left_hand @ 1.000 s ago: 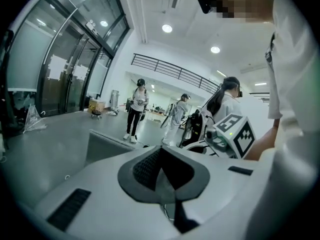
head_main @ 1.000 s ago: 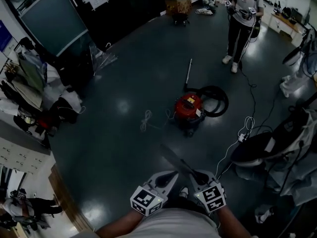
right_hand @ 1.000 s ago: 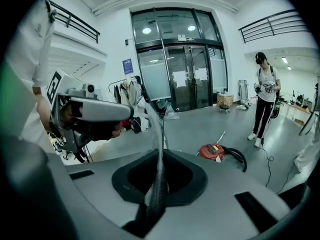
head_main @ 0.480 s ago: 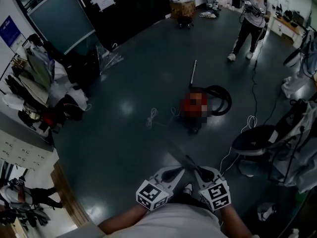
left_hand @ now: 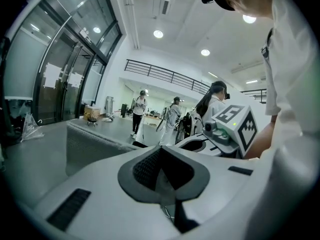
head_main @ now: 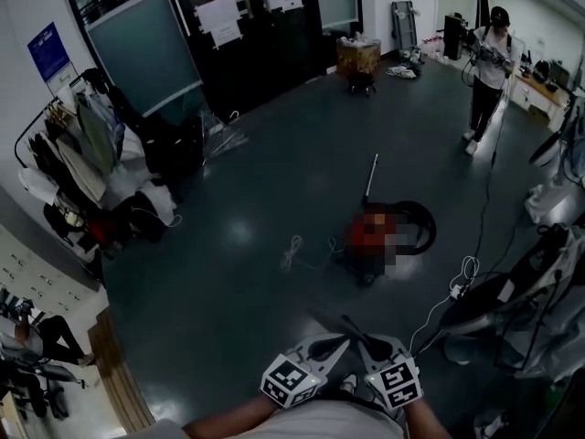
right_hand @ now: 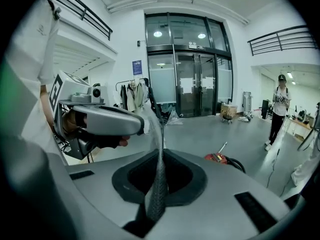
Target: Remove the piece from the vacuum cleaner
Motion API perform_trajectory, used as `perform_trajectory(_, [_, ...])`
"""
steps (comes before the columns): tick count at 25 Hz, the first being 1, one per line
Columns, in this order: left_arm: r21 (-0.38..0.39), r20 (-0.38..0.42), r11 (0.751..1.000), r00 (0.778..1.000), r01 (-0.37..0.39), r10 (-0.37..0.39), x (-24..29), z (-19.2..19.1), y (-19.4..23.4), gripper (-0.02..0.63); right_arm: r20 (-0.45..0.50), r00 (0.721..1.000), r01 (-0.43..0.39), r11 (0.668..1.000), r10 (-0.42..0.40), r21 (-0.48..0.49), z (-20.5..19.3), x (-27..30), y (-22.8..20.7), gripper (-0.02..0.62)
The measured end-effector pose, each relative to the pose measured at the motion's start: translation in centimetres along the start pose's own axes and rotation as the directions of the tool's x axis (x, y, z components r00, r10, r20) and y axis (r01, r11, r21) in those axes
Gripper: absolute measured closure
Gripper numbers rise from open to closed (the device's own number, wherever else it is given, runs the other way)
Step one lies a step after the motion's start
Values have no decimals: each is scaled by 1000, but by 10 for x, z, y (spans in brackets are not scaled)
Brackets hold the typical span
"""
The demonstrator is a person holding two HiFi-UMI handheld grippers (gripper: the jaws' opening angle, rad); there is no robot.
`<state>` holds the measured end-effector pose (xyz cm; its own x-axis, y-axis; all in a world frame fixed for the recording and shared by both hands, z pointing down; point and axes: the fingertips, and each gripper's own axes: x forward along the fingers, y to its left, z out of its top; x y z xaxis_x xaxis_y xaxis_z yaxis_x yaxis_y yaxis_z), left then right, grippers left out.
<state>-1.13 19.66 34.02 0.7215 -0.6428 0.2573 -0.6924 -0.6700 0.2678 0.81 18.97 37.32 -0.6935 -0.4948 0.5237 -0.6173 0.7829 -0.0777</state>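
Observation:
The red vacuum cleaner (head_main: pixel 373 238) stands on the dark floor a few steps ahead, partly under a mosaic patch. Its black hose (head_main: pixel 419 227) loops at its right and a metal wand (head_main: pixel 370 174) lies behind it. The right gripper view shows the vacuum cleaner (right_hand: pixel 217 158) small and far off. Both grippers are held close to my body at the bottom of the head view, far from the vacuum. My left gripper (head_main: pixel 331 341) shows no gap and holds nothing. My right gripper (right_hand: pixel 161 121) has its pads pressed into one thin blade, empty.
A loose cord (head_main: pixel 297 250) lies left of the vacuum. A clothes rack (head_main: pixel 78 154) and bags line the left wall. Dark chairs and gear (head_main: pixel 521 291) crowd the right, with a white cable (head_main: pixel 462 273) on the floor. A person (head_main: pixel 489 71) stands at the far right.
The head view has lifted, so the vacuum sits lower in frame and more of the room shows. The person at the back has walked farther away. Both grippers stay low and close together.

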Motion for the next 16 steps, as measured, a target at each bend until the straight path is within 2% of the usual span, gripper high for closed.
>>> perform_trajectory(16, [27, 39, 1000, 999, 13, -14, -3, 7, -4, 600, 40, 999, 31, 999, -29, -42, 11, -4, 3, 558])
